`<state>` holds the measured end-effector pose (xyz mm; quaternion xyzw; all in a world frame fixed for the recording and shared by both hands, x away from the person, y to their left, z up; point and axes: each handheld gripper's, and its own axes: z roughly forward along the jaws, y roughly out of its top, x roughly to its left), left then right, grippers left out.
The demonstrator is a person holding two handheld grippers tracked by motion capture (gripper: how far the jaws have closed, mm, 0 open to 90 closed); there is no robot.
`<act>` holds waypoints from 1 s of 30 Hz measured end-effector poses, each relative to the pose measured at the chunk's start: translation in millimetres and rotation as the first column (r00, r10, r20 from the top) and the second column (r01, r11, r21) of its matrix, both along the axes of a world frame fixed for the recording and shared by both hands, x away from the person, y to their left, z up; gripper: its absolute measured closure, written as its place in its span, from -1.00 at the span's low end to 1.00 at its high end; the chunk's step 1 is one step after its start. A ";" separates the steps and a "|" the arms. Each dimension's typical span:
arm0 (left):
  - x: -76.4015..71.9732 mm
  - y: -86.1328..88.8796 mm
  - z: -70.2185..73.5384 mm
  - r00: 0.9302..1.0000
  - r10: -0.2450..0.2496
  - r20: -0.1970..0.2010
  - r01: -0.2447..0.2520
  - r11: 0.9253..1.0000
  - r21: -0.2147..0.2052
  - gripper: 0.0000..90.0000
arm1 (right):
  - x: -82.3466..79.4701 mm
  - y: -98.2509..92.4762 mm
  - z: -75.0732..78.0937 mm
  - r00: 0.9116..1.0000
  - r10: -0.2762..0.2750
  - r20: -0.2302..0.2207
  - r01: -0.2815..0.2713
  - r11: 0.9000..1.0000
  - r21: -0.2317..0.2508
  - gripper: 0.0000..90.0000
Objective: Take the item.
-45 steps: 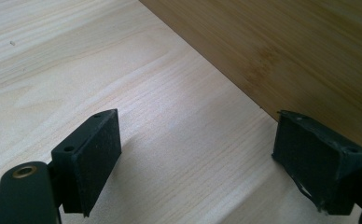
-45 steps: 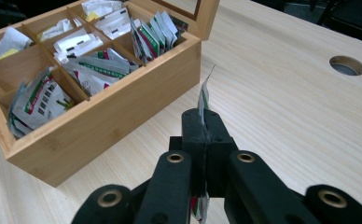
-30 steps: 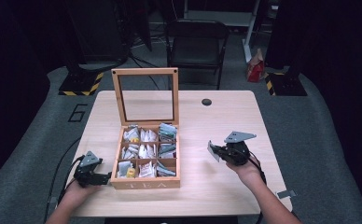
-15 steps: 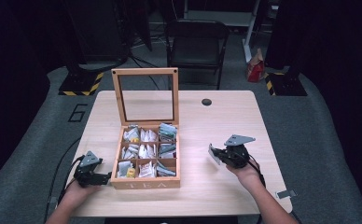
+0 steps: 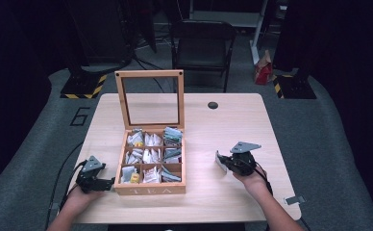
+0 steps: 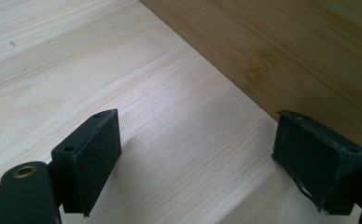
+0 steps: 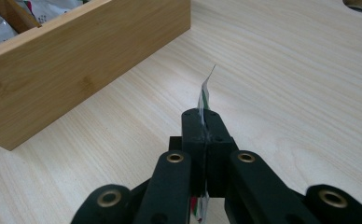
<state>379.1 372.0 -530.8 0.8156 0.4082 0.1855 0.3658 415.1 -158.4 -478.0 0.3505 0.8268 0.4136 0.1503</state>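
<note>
Pale wooden table (image 5: 208, 192), thin silvery tea sachet (image 7: 206, 95) clamped edge-on in right gripper (image 7: 202, 119), carried lower than before, left gripper (image 6: 198, 158) jaws apart.

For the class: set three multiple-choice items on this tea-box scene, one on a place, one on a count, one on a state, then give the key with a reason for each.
1. Where is the right gripper?
A. inside the box
B. over the table, right of the tea box
C. on the chair

2. How many compartments does the tea box have?
A. four
B. six
C. nine

3. How do the left gripper's jaws stand?
A. open with nothing between
B. shut on a sachet
C. shut on the lid

Key: 1 B, the high view shows it right of the box; 2 C, three rows of three; 3 A, bare table shows between the jaws, while the right gripper pinches the sachet.
</note>
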 end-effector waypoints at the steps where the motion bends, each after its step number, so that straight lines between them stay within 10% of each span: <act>1: 0.0 0.0 0.0 1.000 0.000 0.000 0.000 1.000 -0.001 -0.67 | -0.2 0.0 -0.5 1.000 0.003 0.001 -0.003 1.000 -0.006 0.99; 30: -0.1 0.0 0.0 1.000 0.001 0.000 -0.001 1.000 0.000 -0.67 | -7.5 15.5 -17.5 0.996 0.072 -0.049 -0.073 0.997 -0.016 0.90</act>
